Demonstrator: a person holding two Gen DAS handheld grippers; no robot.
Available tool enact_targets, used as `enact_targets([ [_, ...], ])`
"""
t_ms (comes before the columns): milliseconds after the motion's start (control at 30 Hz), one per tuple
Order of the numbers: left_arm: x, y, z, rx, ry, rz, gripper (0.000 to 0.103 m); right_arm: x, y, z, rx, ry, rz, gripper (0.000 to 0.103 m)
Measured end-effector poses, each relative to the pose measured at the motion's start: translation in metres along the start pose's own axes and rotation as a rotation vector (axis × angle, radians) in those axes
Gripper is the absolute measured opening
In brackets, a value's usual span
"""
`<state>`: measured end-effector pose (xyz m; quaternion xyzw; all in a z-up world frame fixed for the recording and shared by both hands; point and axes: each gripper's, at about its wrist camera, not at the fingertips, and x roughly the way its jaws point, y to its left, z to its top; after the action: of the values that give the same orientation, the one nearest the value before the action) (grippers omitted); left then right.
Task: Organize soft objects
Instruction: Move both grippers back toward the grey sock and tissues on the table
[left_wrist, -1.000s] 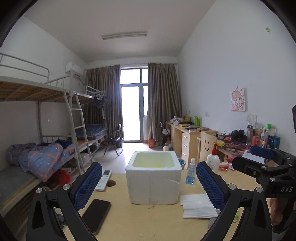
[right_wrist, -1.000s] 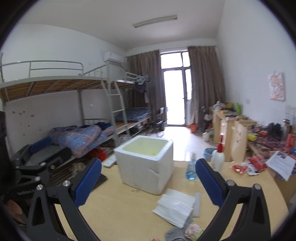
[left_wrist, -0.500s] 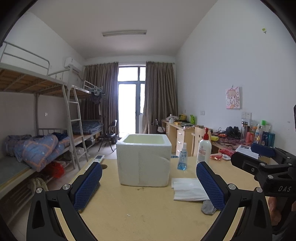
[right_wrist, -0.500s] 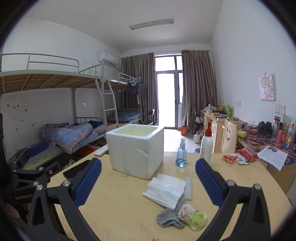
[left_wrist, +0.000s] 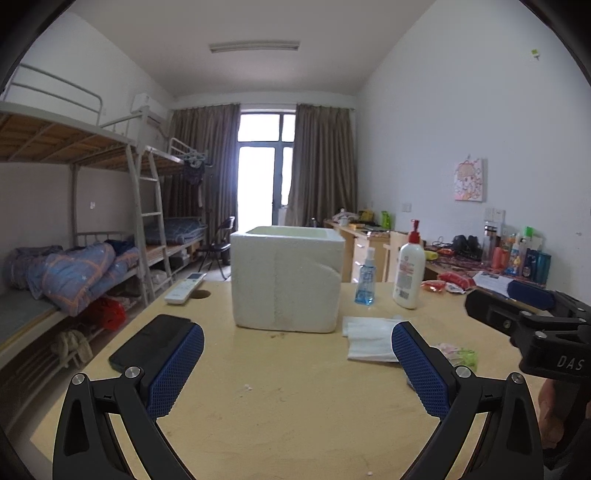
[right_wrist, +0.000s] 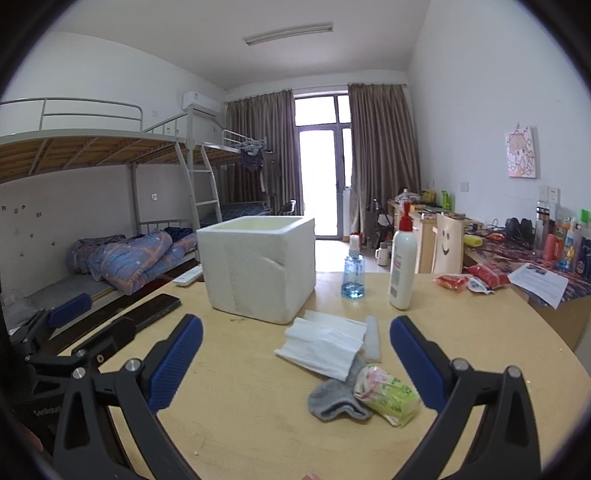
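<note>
Two grippers are held low over the near edge of the bench (right_wrist: 258, 413). Left gripper (left_wrist: 297, 363): jaws spread wide, nothing between the blue pads. Right gripper (right_wrist: 295, 356): jaws likewise spread wide, empty.

Soft items observed in the right wrist view: a grey sock (right_wrist: 334, 400) lies flat on the bench, near the right gripper and between its fingers. A green and pink tissue packet (right_wrist: 386, 393) lies touching the sock on its right. A stack of white paper napkins (right_wrist: 321, 343) sits just beyond both, its near corner overlapping the sock. A small white roll (right_wrist: 372, 338) lies just beside the napkins on the right.

White foam box (right_wrist: 256, 267): upright, open at the top, standing at the far centre of the bench, just beyond the napkins. Contents cannot be seen from either view.

Other items: a blue spray bottle (right_wrist: 354, 271) and a white pump bottle (right_wrist: 402, 264) stand upright to the right of the box. A black phone (left_wrist: 147, 341) lies near the left edge of the bench, with a white remote control (left_wrist: 185, 288) further back.
</note>
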<state>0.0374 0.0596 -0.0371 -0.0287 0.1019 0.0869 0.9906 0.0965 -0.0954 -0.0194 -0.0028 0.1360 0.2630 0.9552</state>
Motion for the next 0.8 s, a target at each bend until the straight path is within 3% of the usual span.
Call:
enact_targets([
  [233,0.004,0.005,-0.007,-0.016,0.024,0.034,0.102,0.005,-0.001,-0.005,-0.01,0.014,-0.018,0.103],
  [400,0.01,0.001,-0.008,-0.026,0.039,0.013,0.102,0.005,-0.01,-0.007,-0.006,0.023,-0.037,0.103],
  [800,0.032,-0.034,-0.012,-0.017,0.117,-0.141,0.102,-0.004,-0.052,-0.018,0.04,0.058,-0.132,0.103],
])
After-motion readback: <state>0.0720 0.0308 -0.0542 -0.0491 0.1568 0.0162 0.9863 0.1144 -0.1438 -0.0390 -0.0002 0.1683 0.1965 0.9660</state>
